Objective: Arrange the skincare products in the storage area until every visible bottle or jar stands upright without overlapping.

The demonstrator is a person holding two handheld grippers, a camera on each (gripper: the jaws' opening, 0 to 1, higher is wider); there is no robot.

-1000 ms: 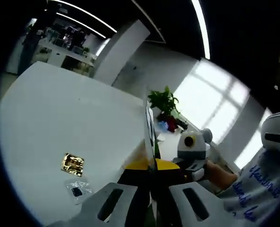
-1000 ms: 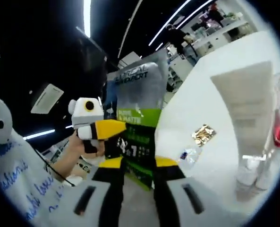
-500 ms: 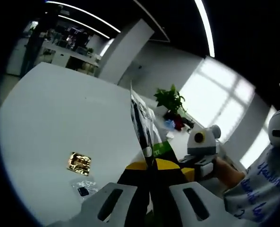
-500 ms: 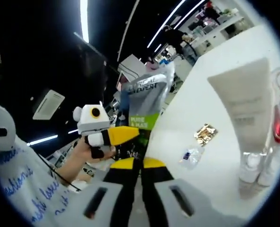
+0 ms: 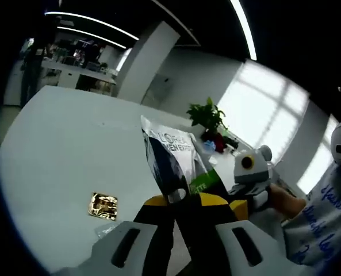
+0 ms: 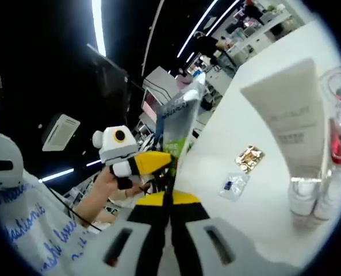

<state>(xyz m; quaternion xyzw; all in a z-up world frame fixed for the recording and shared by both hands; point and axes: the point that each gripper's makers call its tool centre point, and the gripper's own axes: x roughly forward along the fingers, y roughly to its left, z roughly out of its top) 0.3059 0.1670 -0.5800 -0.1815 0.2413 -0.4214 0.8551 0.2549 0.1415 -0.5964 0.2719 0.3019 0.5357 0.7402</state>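
Together, both the left tool and right tool are pinching the sachet above the white surface, with open room at nine o'clock.

White grippers with yellow-and-black jaws; the person's white sleeve carries blue handwritten-style lettering.

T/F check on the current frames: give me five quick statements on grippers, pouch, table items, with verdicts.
1. Both grippers pinch the same pouch. True: left gripper and right gripper both clamp it.
2. The pouch lies flat on the table. False: it is held up above it.
3. A gold packet lies on the table. True.
4. The white tube lies on its side. False: it stands on its cap.
5. A potted plant stands far behind the pouch. True.
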